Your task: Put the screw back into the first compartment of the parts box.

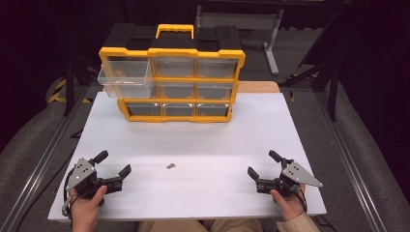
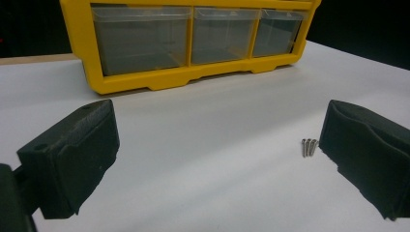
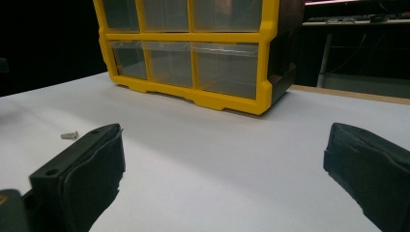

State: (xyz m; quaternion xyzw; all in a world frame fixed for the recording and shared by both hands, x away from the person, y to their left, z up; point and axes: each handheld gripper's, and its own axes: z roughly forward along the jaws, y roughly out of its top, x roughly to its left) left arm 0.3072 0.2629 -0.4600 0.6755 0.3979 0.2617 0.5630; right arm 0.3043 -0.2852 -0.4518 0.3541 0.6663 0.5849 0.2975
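Both grippers, left (image 1: 114, 167) & right (image 1: 263, 164), rest w/ jaws wide open, holding nothing. The tiny silver metal screws (image 2: 308, 146) lie on the white worktop (image 1: 203, 140) between them, nearer the left. They're small & thin, so jaws could slip off or push them away.

The table (image 1: 203, 145) has a smooth, matt white top, and a strip of bare wood (image 1: 258, 87) shows at its upper edge. The organiser (image 1: 171, 72) in the upper middle of the frame has a glossy yellow plastic frame with a black plastic top; its drawers (image 1: 174, 67) are clear plastic, slightly cloudy, with soft reflections. The screws (image 2: 308, 146) at the centre right of the left gripper view look like bright metal. The left tongs (image 1: 112, 164) and right tongs (image 1: 263, 164) have matt black jaws with a faintly rough, rubbery face, and each carries a grey metal-looking plate (image 1: 80, 171)
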